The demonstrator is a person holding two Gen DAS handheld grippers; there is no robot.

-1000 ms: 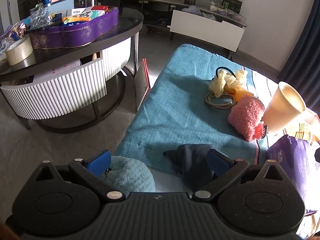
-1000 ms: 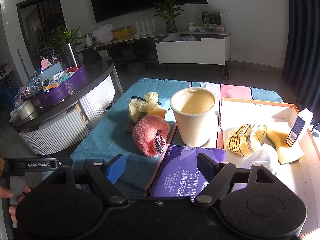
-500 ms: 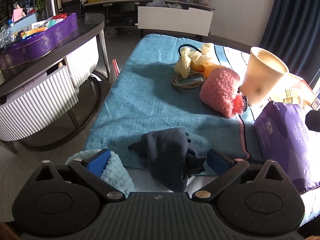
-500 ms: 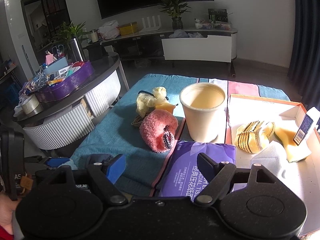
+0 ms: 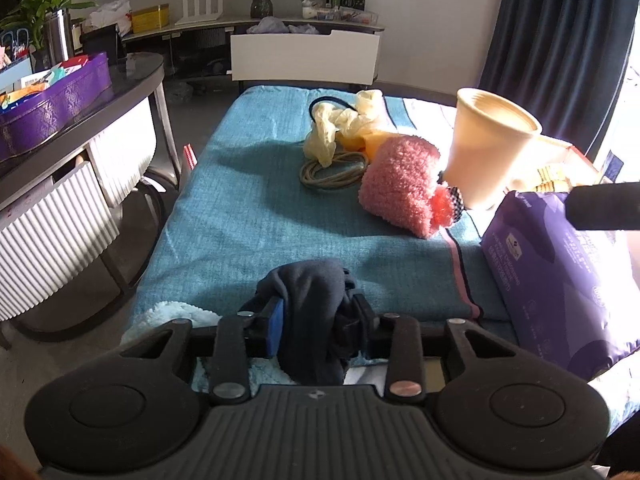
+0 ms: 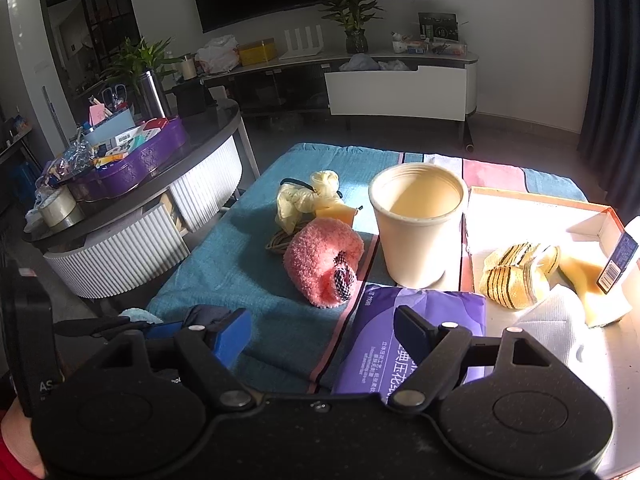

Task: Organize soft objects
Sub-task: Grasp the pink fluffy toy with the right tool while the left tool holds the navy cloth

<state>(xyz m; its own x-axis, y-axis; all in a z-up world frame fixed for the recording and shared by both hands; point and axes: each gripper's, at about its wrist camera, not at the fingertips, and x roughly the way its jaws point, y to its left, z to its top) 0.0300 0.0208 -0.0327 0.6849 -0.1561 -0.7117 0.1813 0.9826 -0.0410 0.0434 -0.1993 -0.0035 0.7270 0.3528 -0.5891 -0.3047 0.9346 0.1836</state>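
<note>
A crumpled dark navy cloth [image 5: 312, 292] lies at the near edge of the teal mat [image 5: 240, 208]. My left gripper [image 5: 318, 320] is closing on it, and both pads press into its folds. A pale blue fluffy cloth [image 5: 168, 316] lies under the left finger. Farther back are a pink fluffy item [image 5: 400, 184] and yellow gloves [image 5: 344, 124]. My right gripper [image 6: 322, 332] hangs open over the mat's near edge and a purple tissue pack [image 6: 404, 344], with nothing between its fingers. The navy cloth [image 6: 208, 314] also shows at its lower left.
A cream cup [image 6: 418, 224] stands mid-mat beside an orange-rimmed box [image 6: 536, 200] holding a striped yellow cloth [image 6: 516, 276] and white tissue. A coiled cord [image 5: 332, 168] lies by the gloves. A round table with a purple tray [image 5: 52, 108] stands left, beyond a floor gap.
The left gripper's jaws have gone from wide open to clamped on the navy cloth, after swinging right and lower toward it. The right gripper has stayed put.
</note>
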